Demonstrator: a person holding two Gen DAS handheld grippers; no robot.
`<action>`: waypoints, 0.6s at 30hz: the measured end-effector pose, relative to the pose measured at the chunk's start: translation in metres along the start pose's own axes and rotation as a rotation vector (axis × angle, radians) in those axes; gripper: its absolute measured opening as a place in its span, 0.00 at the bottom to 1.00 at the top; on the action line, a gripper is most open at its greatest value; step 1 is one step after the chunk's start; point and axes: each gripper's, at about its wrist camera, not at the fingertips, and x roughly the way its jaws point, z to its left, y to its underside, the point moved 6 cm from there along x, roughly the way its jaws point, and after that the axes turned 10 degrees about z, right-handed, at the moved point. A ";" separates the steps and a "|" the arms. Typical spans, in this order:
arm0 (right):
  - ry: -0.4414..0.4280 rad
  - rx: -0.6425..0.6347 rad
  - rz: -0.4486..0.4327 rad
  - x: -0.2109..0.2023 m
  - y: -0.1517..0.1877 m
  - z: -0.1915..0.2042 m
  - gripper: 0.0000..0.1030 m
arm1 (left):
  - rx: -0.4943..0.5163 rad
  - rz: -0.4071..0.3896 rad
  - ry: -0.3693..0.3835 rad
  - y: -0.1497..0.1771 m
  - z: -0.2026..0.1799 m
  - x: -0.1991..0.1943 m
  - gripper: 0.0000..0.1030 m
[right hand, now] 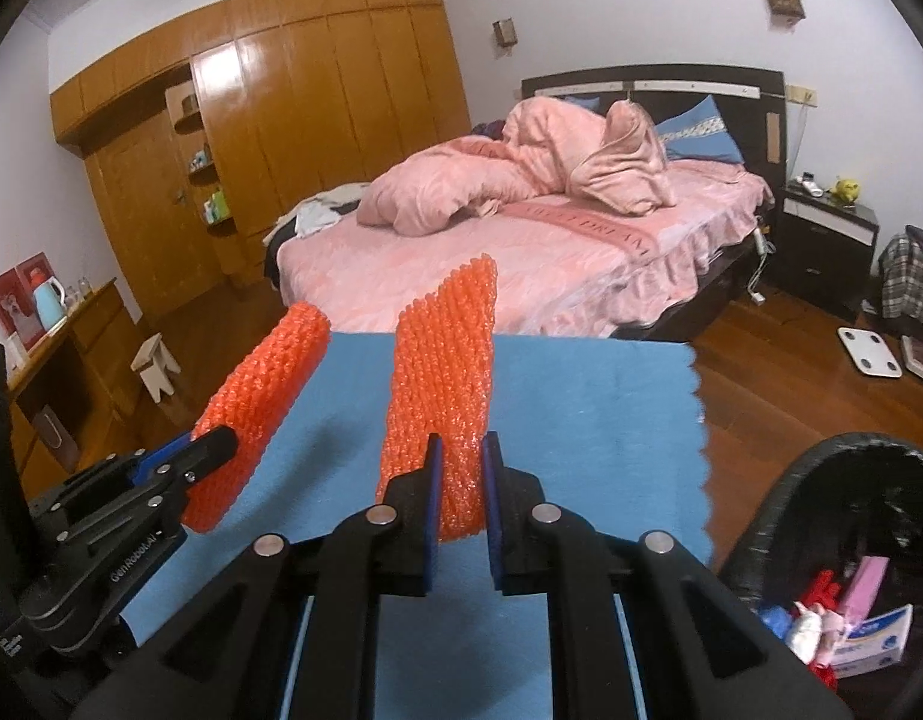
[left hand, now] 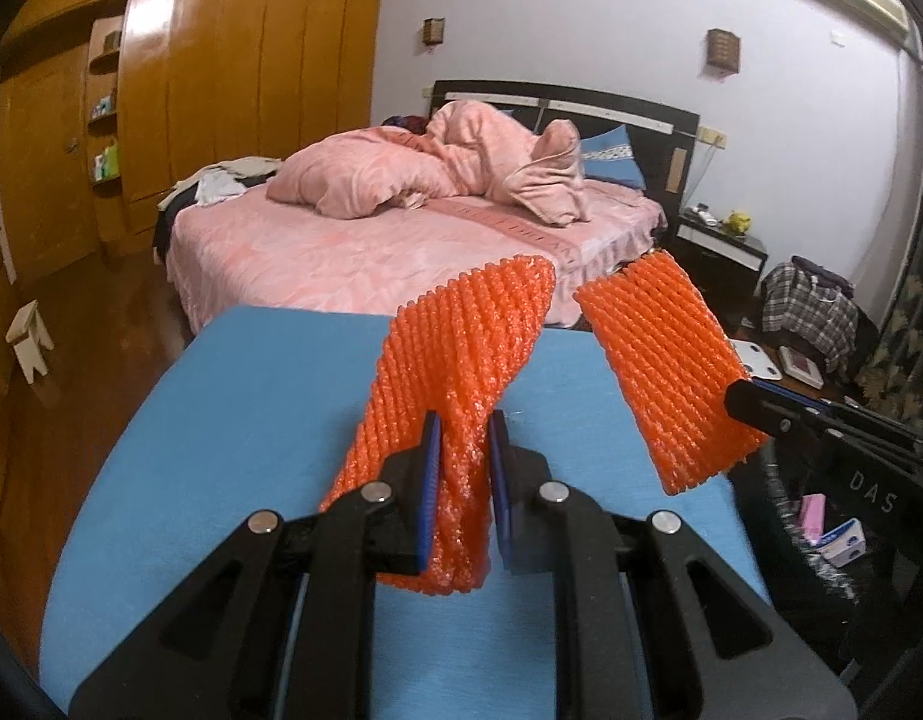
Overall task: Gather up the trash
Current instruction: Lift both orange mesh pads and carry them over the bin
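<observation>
Each gripper holds one orange foam net sleeve above the blue-covered table (left hand: 239, 420). My left gripper (left hand: 466, 426) is shut on its sleeve (left hand: 461, 354), which stands up and leans right. It also shows at the left of the right wrist view (right hand: 257, 396), pinched by the left gripper (right hand: 212, 441). My right gripper (right hand: 461, 447) is shut on the other sleeve (right hand: 443, 372), held upright. In the left wrist view that sleeve (left hand: 665, 372) hangs at the right, held by the right gripper (left hand: 743, 399).
A black bin (right hand: 833, 468) with trash inside, including a blue-white box (right hand: 875, 636), sits low at the right of the table; it also shows in the left wrist view (left hand: 821, 540). A pink bed (left hand: 371, 240), wooden wardrobe (left hand: 233, 78) and small stool (right hand: 155, 366) stand beyond.
</observation>
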 end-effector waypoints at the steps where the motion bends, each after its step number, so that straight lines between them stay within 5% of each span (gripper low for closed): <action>1: 0.002 0.002 -0.005 -0.005 0.001 -0.004 0.12 | 0.003 -0.004 0.007 -0.001 -0.004 -0.002 0.14; 18: 0.078 0.065 -0.114 -0.090 0.019 -0.069 0.12 | 0.116 -0.067 0.135 0.002 -0.102 -0.040 0.14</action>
